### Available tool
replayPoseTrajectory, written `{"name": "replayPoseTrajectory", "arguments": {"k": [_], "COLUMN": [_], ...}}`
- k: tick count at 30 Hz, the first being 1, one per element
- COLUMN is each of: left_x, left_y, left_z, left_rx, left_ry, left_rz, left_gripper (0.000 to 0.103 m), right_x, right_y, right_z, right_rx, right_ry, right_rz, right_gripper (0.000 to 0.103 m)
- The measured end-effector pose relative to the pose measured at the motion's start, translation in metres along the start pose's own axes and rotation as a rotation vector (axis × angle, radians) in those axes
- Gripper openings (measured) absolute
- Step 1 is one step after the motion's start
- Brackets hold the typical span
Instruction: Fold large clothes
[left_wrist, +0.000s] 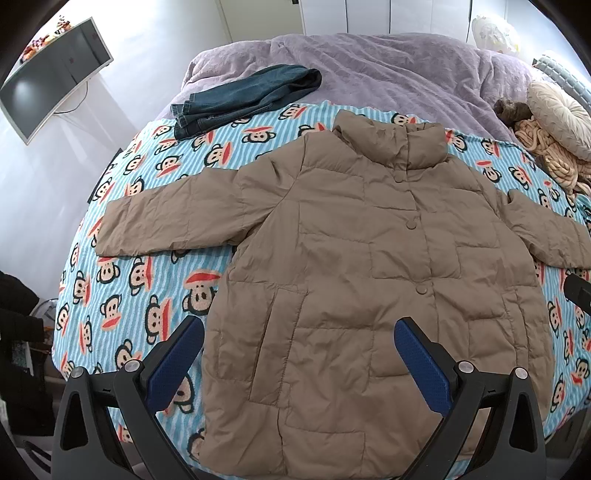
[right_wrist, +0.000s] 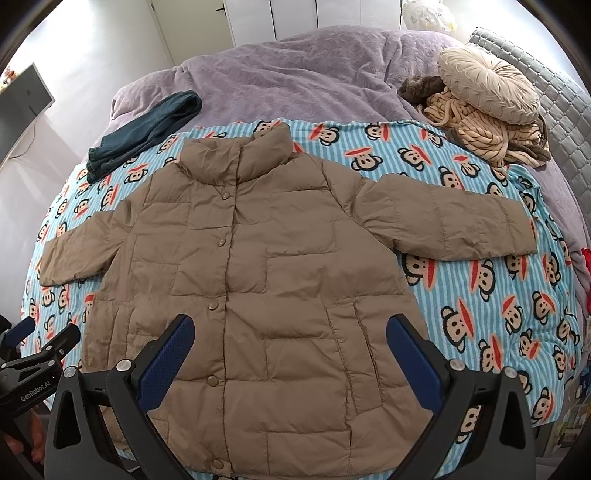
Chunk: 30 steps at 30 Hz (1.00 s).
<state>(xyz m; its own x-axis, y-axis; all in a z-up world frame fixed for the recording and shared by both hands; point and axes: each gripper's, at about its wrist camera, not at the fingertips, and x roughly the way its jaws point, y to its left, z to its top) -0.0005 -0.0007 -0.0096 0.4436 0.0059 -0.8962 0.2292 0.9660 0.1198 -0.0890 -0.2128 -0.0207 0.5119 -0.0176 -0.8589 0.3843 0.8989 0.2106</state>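
Item in my view: tan puffer jacket (left_wrist: 369, 258), flat and face-up, sleeves spread, on the monkey-print blanket (left_wrist: 147, 295). My left gripper (left_wrist: 299, 362) and right gripper (right_wrist: 290, 354) hover above its hem, jaws wide, empty. Folded jeans (left_wrist: 243, 99) lie beyond.

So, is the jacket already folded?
No, the jacket lies flat on the blanket with both sleeves spread out.
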Motion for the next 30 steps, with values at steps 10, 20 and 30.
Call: {"name": "replayPoseTrajectory", "arguments": {"k": [10, 20, 30], "left_x": [0.0002, 0.0, 0.0059], "left_y": [0.0007, 0.0003, 0.0025], "left_z": [0.0004, 0.0005, -0.0018], "left_rx": [0.002, 0.003, 0.029], "left_ry": [0.0, -0.003, -0.029], "left_rz": [0.003, 0.004, 0.068], "left_gripper": [0.103, 0.103, 0.103], "right_x": [0.0009, 0.0039, 0.0097], "right_y": [0.0004, 0.0009, 0.0053], "right_z": [0.0003, 0.0006, 0.0], "right_rx": [-0.001, -0.003, -0.014], "right_ry": [0.003, 0.007, 0.015], "right_rz": [0.001, -0.001, -0.008], "right_gripper": [0.103, 0.103, 0.103]}}
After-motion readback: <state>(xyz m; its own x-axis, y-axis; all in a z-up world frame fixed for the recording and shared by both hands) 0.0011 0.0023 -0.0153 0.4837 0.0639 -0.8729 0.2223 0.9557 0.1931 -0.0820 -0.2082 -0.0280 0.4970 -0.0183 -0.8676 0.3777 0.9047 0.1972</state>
